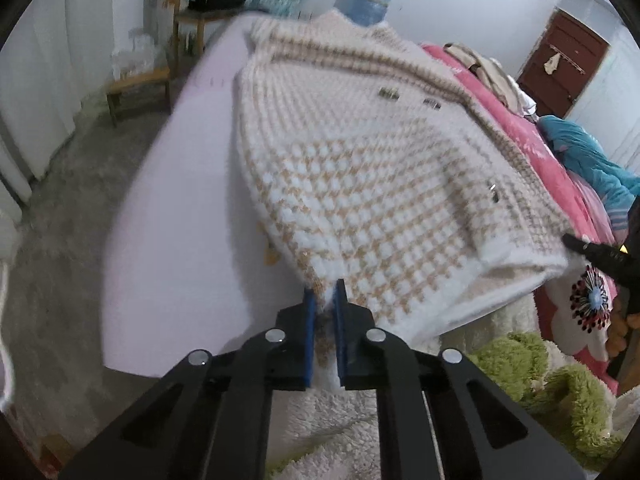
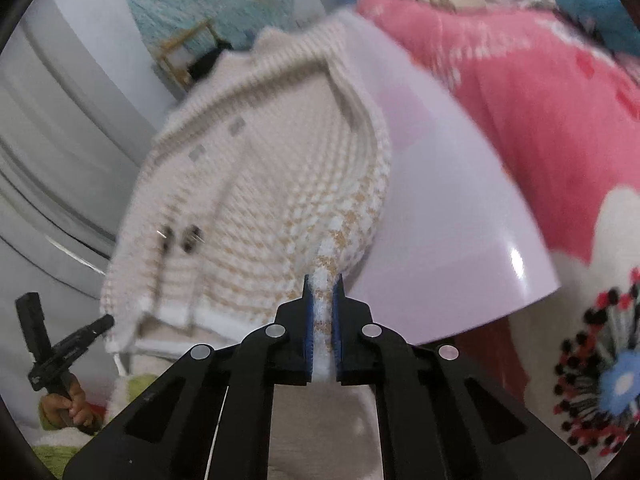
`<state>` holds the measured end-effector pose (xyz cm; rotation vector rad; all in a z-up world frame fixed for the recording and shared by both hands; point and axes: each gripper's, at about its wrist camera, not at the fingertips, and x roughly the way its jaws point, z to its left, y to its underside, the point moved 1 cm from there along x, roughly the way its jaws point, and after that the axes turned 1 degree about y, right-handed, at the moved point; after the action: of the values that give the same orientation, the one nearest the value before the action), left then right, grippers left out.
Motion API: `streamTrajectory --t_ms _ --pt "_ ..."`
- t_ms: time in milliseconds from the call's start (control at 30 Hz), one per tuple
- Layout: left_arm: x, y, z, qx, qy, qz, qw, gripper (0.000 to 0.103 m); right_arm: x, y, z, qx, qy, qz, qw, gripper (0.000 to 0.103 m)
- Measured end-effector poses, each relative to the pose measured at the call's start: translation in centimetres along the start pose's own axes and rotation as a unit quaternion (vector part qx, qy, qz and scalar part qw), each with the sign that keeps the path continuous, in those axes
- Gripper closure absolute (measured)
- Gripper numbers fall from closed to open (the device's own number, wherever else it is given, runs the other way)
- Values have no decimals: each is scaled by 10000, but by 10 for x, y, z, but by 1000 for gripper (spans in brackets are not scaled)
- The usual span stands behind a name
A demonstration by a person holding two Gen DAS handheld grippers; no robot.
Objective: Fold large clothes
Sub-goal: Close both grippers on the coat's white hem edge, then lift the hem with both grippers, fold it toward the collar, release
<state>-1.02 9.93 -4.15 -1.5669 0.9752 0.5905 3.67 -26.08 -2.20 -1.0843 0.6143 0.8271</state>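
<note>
A fluffy white-and-tan checked knit cardigan [image 1: 360, 168] lies spread on a pale lilac board [image 1: 168, 216], with small dark buttons down its front. My left gripper [image 1: 325, 292] is shut on the near left corner of its white hem, cloth pinched between the blue pads. In the right wrist view the same cardigan [image 2: 248, 200] hangs lifted at its near edge, and my right gripper [image 2: 324, 288] is shut on the other hem corner. The left gripper [image 2: 100, 324] shows at the lower left there, held by a hand [image 2: 68, 404]. The right gripper's tip [image 1: 576, 244] touches the hem at the far right.
A pink flowered bedspread [image 2: 520, 120] lies to the right of the lilac board [image 2: 440, 220], with a teal blanket [image 1: 592, 160] and piled clothes behind. A green fuzzy cloth [image 1: 552, 392] lies near me. A wooden stool [image 1: 140, 88], a blue water jug [image 1: 368, 0] and a dark red door [image 1: 560, 60] stand beyond.
</note>
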Motion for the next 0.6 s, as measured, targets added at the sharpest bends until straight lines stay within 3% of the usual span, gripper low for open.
streamTrajectory --t_ms 233,467,600 --pt "-67 -21 -18 500 -39 -897 9947 97 -55 -17 18 -213 -215 -809 9963 99" --pt "-106 -20 -22 576 276 -1185 9909 97 -89 -8 9 -142 -498 -1085 9927 99" --pt "-136 -13 -24 487 552 -1108 9911 97 -117 6 11 -69 -619 -1047 9926 99"
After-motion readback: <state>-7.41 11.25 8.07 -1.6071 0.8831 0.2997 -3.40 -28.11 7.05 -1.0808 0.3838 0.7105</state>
